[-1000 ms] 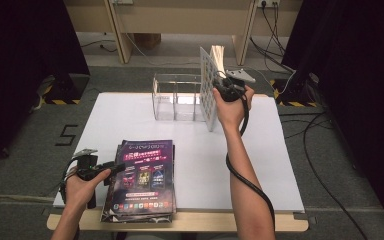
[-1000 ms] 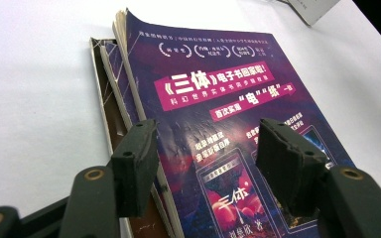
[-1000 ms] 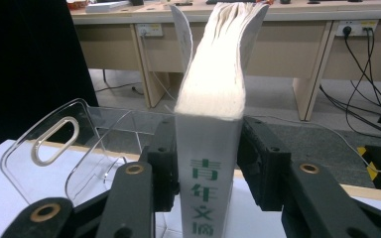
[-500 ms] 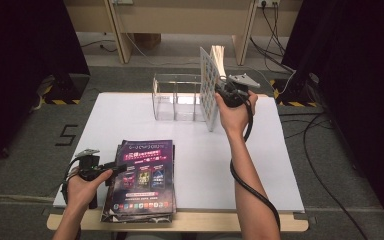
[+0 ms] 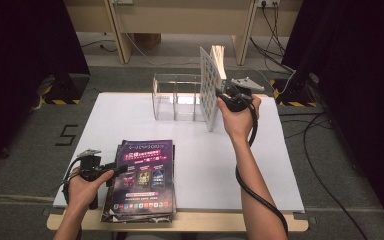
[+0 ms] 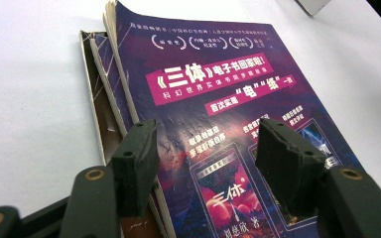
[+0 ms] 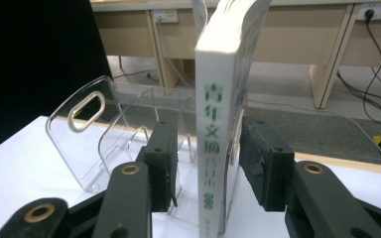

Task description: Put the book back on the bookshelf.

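Nearest to us, the left hand-held gripper [image 5: 114,169] rests at the left edge of the stack of magazines [image 5: 142,180] lying flat near the front edge of the white desk [image 5: 290,165]. In the left gripper view its jaws stand parted, one by the stack's spines and one over the purple top cover [image 6: 218,114], and we see nothing clamped between them, so we judge that this stack is still waiting to be picked up. We count at least 3 copies there by their spines, though the exact number is hard to tell. Farther back, the right hand-held gripper [image 5: 226,98] sits at the white book [image 5: 209,87], which stands upright at the right end of the clear acrylic rack [image 5: 176,97]. In the right gripper view the book's spine [image 7: 213,148] stands between the 2 jaws, with a gap visible between spine and pad on at least the right side; the jaws have just been opening, so we read this as a release and not a grip. The book looks to be standing on its own against the rack's end divider, but we cannot tell whether it is inside a slot or just beside it. As we judge it, 1 book is filed upright and the magazines are left to move; the rack's other slots look empty.
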`<state>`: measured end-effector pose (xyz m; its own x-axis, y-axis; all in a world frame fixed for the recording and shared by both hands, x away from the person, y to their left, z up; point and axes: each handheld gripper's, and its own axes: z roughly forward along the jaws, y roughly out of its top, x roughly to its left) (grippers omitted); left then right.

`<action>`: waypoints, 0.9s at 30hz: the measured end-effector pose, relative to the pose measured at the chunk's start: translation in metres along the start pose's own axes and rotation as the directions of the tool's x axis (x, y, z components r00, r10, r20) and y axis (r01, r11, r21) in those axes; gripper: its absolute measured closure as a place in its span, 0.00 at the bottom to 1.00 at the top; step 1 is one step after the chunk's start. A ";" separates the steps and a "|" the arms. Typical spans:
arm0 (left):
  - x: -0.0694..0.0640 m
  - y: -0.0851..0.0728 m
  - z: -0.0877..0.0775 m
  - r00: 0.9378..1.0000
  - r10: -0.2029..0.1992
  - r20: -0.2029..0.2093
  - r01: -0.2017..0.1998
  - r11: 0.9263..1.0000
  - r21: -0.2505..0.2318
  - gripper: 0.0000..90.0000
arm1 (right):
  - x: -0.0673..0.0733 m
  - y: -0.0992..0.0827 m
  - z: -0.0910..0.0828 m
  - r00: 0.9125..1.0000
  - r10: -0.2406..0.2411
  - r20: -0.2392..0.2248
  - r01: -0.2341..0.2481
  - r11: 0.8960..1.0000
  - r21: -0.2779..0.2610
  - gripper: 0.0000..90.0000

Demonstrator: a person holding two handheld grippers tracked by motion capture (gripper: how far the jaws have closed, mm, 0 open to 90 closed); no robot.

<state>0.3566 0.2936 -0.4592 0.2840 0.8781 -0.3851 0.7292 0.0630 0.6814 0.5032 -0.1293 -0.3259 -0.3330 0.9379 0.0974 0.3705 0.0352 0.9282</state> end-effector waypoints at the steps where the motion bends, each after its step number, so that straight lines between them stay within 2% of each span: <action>1: 0.000 0.000 0.000 1.000 0.001 0.000 -0.001 1.000 -0.001 0.45 | 0.000 -0.001 -0.001 1.000 -0.001 -0.002 0.001 1.000 0.007 0.66; 12: 0.000 0.000 0.000 1.000 0.002 -0.006 -0.002 1.000 0.006 0.45 | -0.001 -0.010 -0.014 1.000 -0.005 -0.021 0.006 1.000 0.022 0.65; 16: 0.001 -0.001 0.000 1.000 -0.002 -0.008 0.002 1.000 0.005 0.45 | -0.002 -0.014 -0.017 0.999 0.007 -0.032 -0.006 0.999 0.038 0.65; 27: 0.000 -0.001 0.001 1.000 0.000 -0.010 0.000 1.000 0.015 0.45 | 0.000 -0.028 -0.027 0.998 0.002 -0.058 0.002 0.997 0.077 0.64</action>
<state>0.3565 0.2926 -0.4605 0.2775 0.8829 -0.3788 0.7382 0.0564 0.6722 0.4695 -0.1400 -0.3425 -0.3818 0.9164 0.1203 0.4352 0.0634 0.8981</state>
